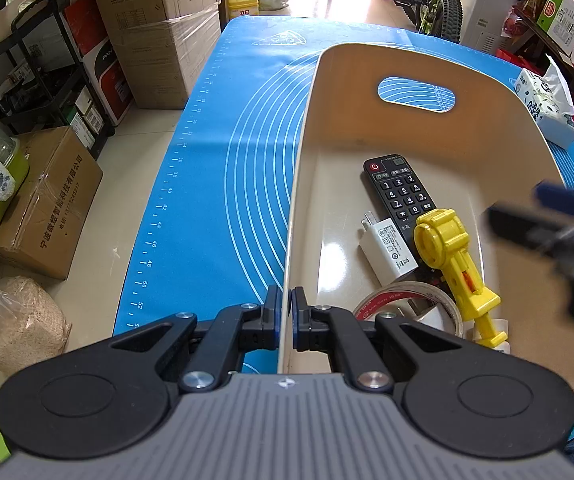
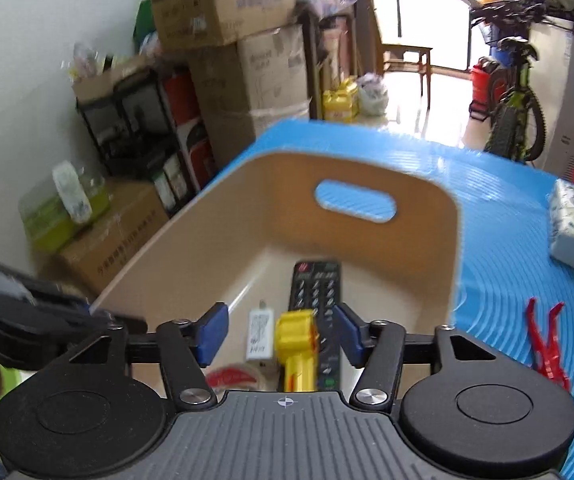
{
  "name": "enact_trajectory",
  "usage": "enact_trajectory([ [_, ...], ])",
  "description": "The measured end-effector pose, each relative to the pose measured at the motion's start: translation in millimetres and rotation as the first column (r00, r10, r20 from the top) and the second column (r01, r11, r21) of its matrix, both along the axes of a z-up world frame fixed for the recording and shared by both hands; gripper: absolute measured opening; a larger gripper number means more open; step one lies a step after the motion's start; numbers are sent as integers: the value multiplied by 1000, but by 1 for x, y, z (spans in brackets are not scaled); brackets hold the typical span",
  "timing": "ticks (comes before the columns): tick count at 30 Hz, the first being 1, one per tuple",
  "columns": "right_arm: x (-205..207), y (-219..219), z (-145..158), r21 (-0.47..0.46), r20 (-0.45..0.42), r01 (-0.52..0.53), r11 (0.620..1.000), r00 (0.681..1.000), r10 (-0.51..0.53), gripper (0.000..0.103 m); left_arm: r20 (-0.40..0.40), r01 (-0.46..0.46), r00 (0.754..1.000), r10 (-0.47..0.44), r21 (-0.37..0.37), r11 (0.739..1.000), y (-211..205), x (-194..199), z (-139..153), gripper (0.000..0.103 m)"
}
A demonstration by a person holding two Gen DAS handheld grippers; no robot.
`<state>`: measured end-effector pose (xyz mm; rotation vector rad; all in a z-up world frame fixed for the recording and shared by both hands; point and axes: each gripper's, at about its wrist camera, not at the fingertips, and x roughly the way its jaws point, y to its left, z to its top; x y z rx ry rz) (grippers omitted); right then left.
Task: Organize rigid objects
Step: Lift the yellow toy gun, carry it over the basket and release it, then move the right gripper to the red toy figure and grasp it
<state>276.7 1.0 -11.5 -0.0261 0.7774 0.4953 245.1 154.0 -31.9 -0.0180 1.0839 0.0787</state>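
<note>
Pinching the near-left rim of the beige bin, our left gripper keeps its jaws pressed on the thin wall. Our right gripper hangs over the bin's near end with its jaws spread wide and nothing pressed between them; no earlier frame lets us say more. Directly below that gap, inside the bin, lies the yellow toy tool, its long axis running from the bin's near end toward the far handle cutout, ringed head pointing away from us. Beside it in the bin we see a black remote lying roughly parallel, a white charger and a tape roll. Right of the bin, red pliers lie on the blue mat.
</note>
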Motion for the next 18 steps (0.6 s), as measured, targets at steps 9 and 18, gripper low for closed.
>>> enact_trajectory([
  [9,3,-66,35,25,125,150,988,980,-152,73,0,1,1000,-1,1,1000,0,0,0,7],
  [18,33,-136,7,-79,90,337,938,940,-330,73,1,0,1000,0,1,1000,0,0,0,7],
])
